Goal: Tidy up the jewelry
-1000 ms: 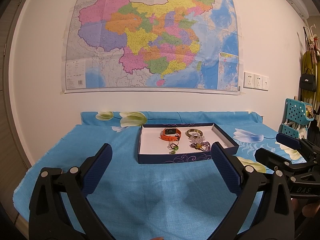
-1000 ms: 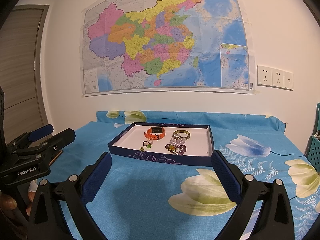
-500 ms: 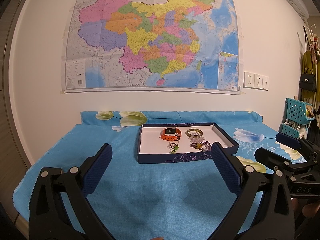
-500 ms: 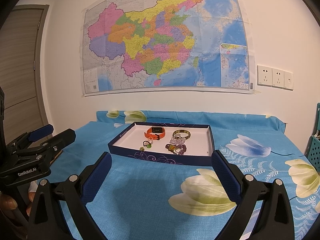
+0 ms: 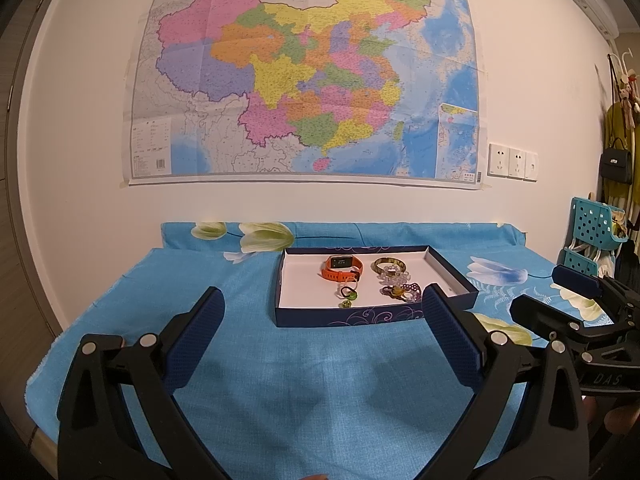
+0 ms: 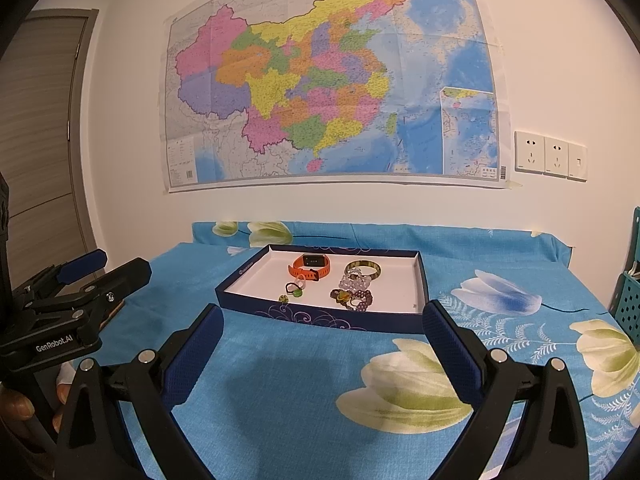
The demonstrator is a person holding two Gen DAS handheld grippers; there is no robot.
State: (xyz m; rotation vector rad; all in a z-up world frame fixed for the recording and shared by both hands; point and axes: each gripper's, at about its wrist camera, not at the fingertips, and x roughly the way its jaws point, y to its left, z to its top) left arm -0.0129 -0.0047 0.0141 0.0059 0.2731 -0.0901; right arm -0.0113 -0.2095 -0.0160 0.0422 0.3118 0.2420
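A big map [image 5: 304, 80] hangs on the wall behind your table. The jewelry [image 5: 372, 280] lies inside the dark blue box [image 5: 348, 316]. Your left gripper [image 5: 320, 344] and right gripper [image 6: 320, 348] are both wide apart, holding nothing.

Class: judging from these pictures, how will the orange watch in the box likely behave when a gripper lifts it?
The orange watch probably flexes: its strap curls in a loop. It looks light, and likely sags if pinched by the strap.
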